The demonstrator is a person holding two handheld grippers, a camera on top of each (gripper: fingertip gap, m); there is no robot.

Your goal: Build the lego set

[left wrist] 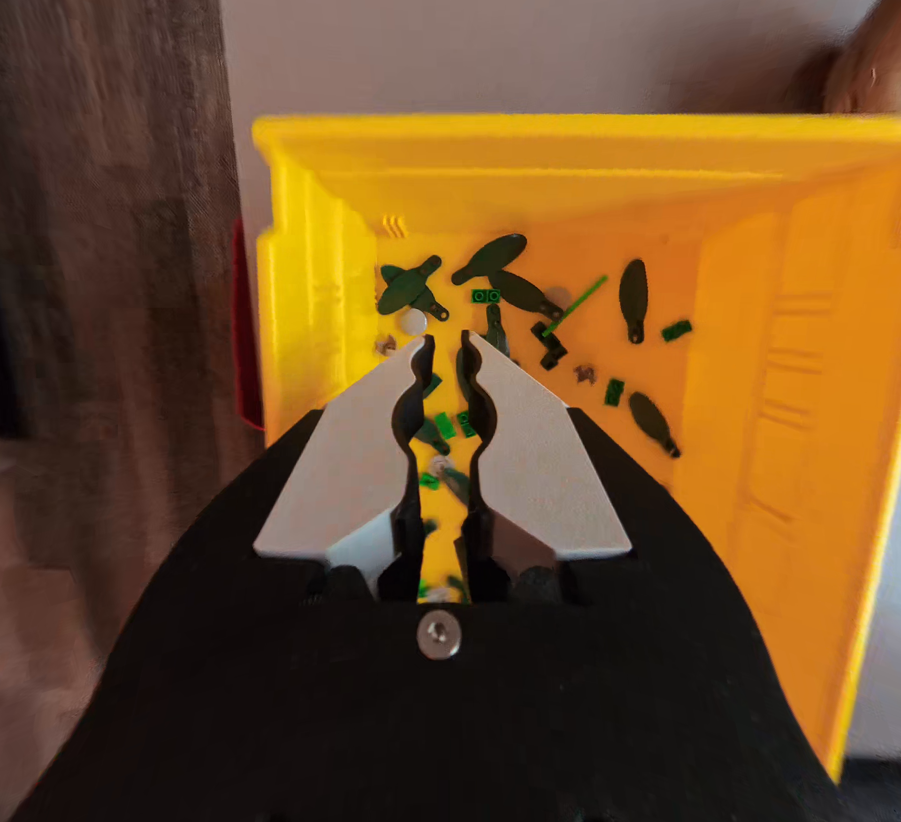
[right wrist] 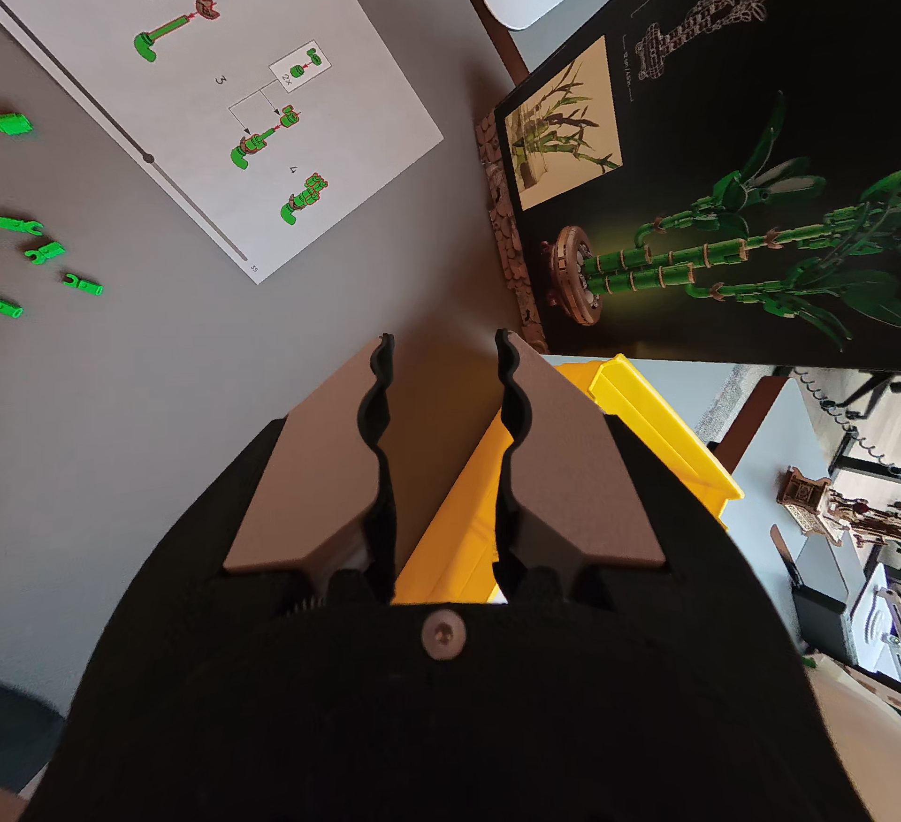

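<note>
The left tool point(left wrist: 447, 340) hangs over the open yellow plastic bin point(left wrist: 560, 155), its white fingers drawn to a narrow gap with nothing between them. On the bin floor lie the task's loose parts: dark green leaf-shaped pieces point(left wrist: 634, 299), small bright green studded plates point(left wrist: 485, 296), a thin light green rod point(left wrist: 577, 304) and a pale round piece point(left wrist: 413, 321). The step in hand looks like picking a part from the bin. To do it well, the left tool should single out one piece that lies clear of its neighbours, such as the leaf near the right side, rather than the crossed leaves at the far left, and close across its narrow stem so it does not skate on the smooth plastic.

The right tool point(right wrist: 443, 340) rests apart, its tan fingers moderately wide and empty, above a grey surface point(right wrist: 195, 360) beside the bin's rim. Ahead of it lies the open instruction booklet point(right wrist: 234, 82), with bright green clip pieces point(right wrist: 83, 286) scattered left of it and the dark set box point(right wrist: 731, 165) on the right.

Several parts sit hidden behind the left tool's fingers, and motion blur softens the small tan-grey bits. Which booklet step is current cannot be told.
</note>
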